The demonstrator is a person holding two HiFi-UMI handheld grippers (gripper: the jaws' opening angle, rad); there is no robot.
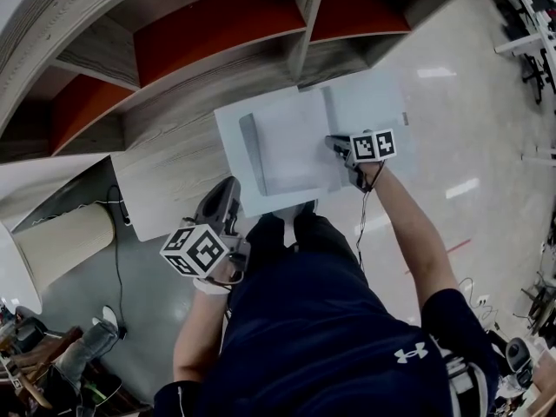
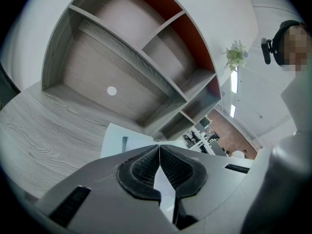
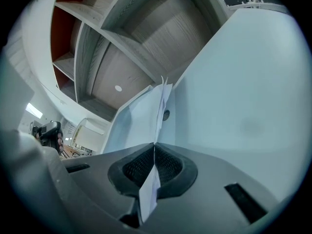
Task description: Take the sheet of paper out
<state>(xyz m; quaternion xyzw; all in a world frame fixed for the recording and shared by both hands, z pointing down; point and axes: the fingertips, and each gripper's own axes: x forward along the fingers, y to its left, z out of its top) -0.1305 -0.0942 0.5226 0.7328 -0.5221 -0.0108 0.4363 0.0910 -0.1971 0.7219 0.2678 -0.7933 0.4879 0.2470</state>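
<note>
Paper (image 3: 159, 101) stands edge-on between the pads of the right hand-held gripper (image 3: 154, 145), which is clenched on it over the open white folder (image 3: 234, 106) at the centre of the head view. The folder lies on the wooden desk (image 1: 165, 163), below the shelf (image 1: 217, 33). The left hand-held gripper (image 2: 159, 146) is clenched on nothing, near the folder's lower-left corner in the head view.

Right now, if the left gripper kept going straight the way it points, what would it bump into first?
Probably the white folder on the wooden desk, just beyond the shut left gripper; depth is hard to judge.
</note>
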